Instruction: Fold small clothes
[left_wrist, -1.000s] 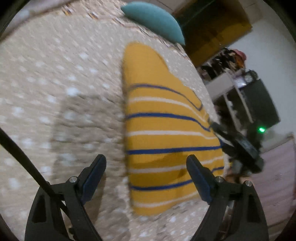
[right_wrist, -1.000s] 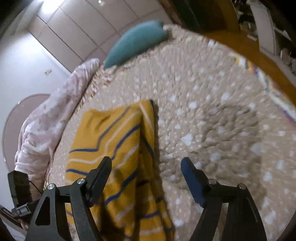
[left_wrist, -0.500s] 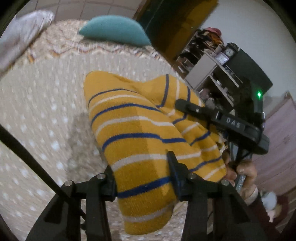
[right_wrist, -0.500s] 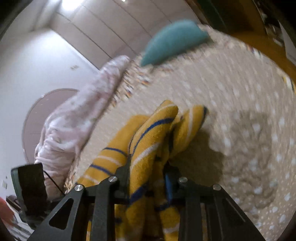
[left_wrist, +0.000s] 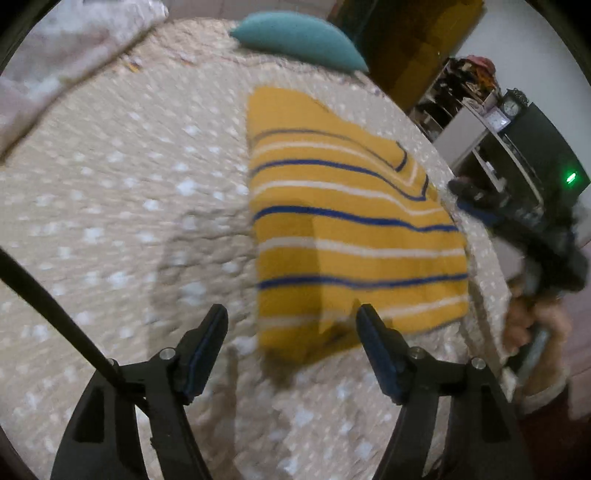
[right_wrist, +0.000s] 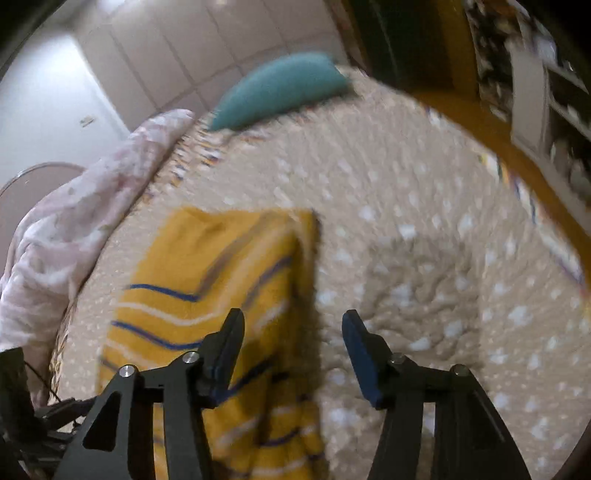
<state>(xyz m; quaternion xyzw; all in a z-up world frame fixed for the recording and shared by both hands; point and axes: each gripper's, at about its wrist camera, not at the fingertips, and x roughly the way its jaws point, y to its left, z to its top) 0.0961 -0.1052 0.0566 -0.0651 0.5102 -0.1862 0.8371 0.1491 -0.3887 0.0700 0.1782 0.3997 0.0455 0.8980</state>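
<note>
— Lying flat on the bed (left_wrist: 110, 206), the yellow striped garment (left_wrist: 347, 229) is folded, its left edge straight, with open dotted cover to its left. And the grippers?

— The left gripper (left_wrist: 291, 328) has just been opening; its fingers (left_wrist: 207, 343) stand apart above the garment's near edge, gripping nothing. The right gripper (right_wrist: 293, 339) likewise has just spread, nothing between its fingers. A teal pillow (left_wrist: 299, 37) lies beyond, a pale blanket (right_wrist: 74, 229) at the side, and shelves (left_wrist: 491, 122) past the bed's edge.
</note>
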